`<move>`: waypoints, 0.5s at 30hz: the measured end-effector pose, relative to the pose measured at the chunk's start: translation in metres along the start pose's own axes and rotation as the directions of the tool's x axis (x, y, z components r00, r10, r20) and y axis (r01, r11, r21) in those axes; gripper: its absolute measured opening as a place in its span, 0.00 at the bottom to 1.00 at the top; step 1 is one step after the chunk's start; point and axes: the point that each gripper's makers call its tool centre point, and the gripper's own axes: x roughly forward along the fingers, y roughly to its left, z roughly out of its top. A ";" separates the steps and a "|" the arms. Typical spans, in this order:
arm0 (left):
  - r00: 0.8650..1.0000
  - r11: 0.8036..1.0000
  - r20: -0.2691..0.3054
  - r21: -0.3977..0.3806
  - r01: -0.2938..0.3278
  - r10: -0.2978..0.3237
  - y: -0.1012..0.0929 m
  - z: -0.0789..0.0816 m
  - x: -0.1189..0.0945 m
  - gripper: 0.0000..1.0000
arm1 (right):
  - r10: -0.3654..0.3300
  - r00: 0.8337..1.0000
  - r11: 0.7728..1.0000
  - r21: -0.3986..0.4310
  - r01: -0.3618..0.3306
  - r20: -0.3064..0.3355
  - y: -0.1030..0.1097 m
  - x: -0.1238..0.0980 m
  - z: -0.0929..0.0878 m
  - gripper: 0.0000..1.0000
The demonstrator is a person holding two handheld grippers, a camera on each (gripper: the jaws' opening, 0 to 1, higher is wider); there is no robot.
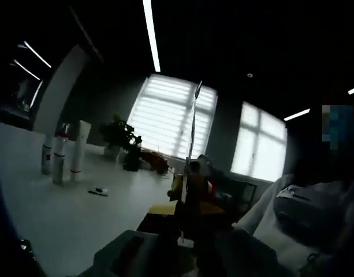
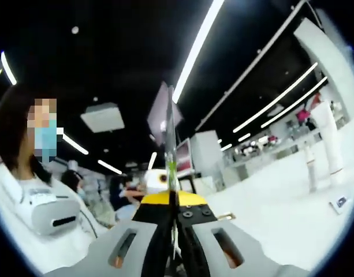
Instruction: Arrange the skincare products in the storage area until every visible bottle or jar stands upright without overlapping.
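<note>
Clearly both tools are raised off the worktop [image 1: 61, 219], tilted up toward the ceiling lights. The right tool [image 2: 172, 173] has its jaws pressed flat together, clenched on nothing. The left tool [image 1: 188, 173] looks likewise closed, its thin jaws rising as one dark line, though the dim picture leaves some doubt. The skincare products stand upright at the far left in the left gripper view: a tall white tube [image 1: 79, 147], a red-capped bottle [image 1: 60, 153] and a smaller bottle [image 1: 47, 154], close together but apart. In the right gripper view they sit far right. A small flat item [image 1: 99, 191] lies on the worktop nearer. Both tools stand well away, so neither is plainly nearer.
</note>
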 end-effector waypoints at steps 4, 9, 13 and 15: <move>0.999 1.000 0.037 -0.012 0.011 -0.011 -0.001 0.002 0.001 0.06 | -0.012 1.000 1.000 0.001 0.012 0.018 0.000 0.001 0.004 0.00; 1.000 1.000 0.024 -0.003 -0.002 0.002 0.000 -0.006 0.003 0.06 | -0.006 0.999 1.000 0.015 0.005 0.040 0.002 0.003 0.006 0.00; 1.000 1.000 0.010 0.020 0.002 -0.002 -0.003 -0.007 0.001 0.04 | -0.005 1.000 1.000 0.010 0.005 0.021 0.003 0.004 0.003 0.00; 1.000 0.999 -0.004 0.035 -0.007 0.007 -0.004 -0.008 0.000 0.03 | -0.001 1.000 1.000 0.006 0.001 0.016 0.003 0.005 0.002 0.00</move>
